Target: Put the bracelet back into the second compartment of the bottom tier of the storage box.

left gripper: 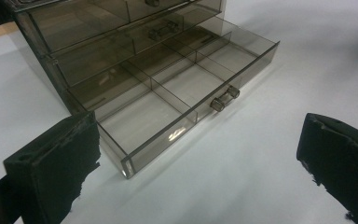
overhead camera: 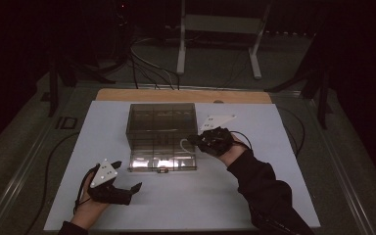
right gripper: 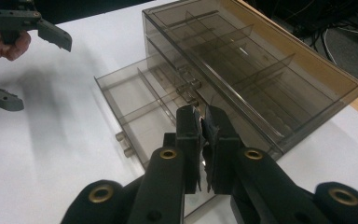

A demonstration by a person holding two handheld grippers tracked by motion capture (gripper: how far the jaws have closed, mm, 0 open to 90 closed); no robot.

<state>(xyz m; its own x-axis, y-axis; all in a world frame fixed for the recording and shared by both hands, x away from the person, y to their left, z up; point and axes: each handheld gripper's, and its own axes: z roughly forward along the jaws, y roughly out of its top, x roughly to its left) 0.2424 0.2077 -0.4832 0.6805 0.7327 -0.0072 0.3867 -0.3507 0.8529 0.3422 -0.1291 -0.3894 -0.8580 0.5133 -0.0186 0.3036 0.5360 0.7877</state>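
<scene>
high view: a smoky see-through drawer box point(overhead camera: 161, 128) sits on the middle of the white table point(overhead camera: 274, 196), toward the far edge, with its bottom drawer point(overhead camera: 162, 161) pulled out toward the person. the drawer looks empty, split by thin dividers, and its small handle point(overhead camera: 163, 171) faces the near side, so it seems left open for something to go in or to be pushed shut again.

the right tool point(overhead camera: 196, 140) hangs at the right end of the box, over the open drawer's right side; in the right gripper view its jaws are clenched together with something thin pinched between them, though i cannot tell what it is. a pale loop shows beside it in the high view. the left tool point(overhead camera: 127, 177) rests on the table to the near left of the drawer, released, jaws wide apart, probably waiting near the handle.

the table is plain and bare, with a wooden strip point(overhead camera: 183, 96) along its far edge. beyond lies dark floor with cables point(overhead camera: 147, 63) and a white stand point(overhead camera: 218, 34)
</scene>
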